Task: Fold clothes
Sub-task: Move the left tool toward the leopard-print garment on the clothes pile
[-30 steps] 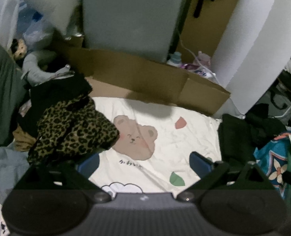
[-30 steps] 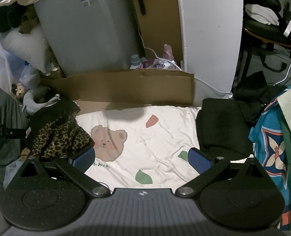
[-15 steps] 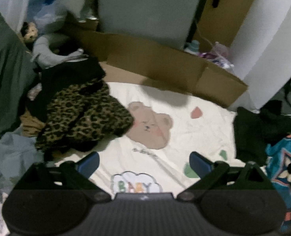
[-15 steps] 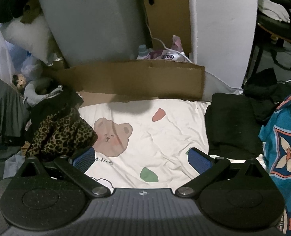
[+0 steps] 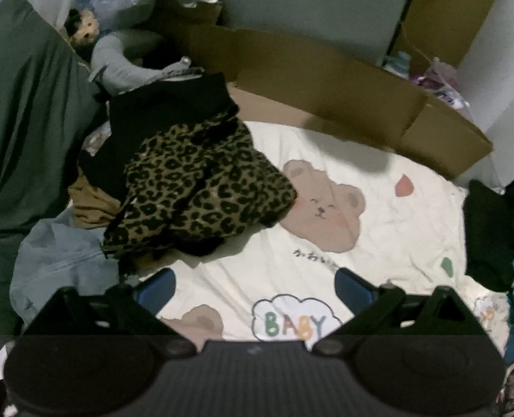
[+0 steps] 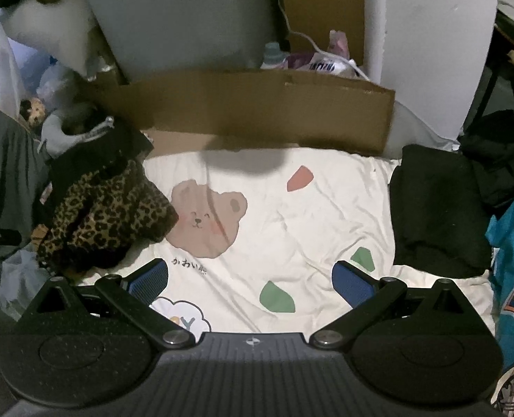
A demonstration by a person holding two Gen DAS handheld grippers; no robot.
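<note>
Both tongs, left and right, hover spread above the bear-print sheet.

Cream bear-print sheet: "BABY" in coloured letters inside a cloud outline, left wrist view. Small dark Japanese script under the bear's face, probably "かわいい", too blurred to confirm. Pink-white packet behind the cardboard has print, unreadable.
</note>
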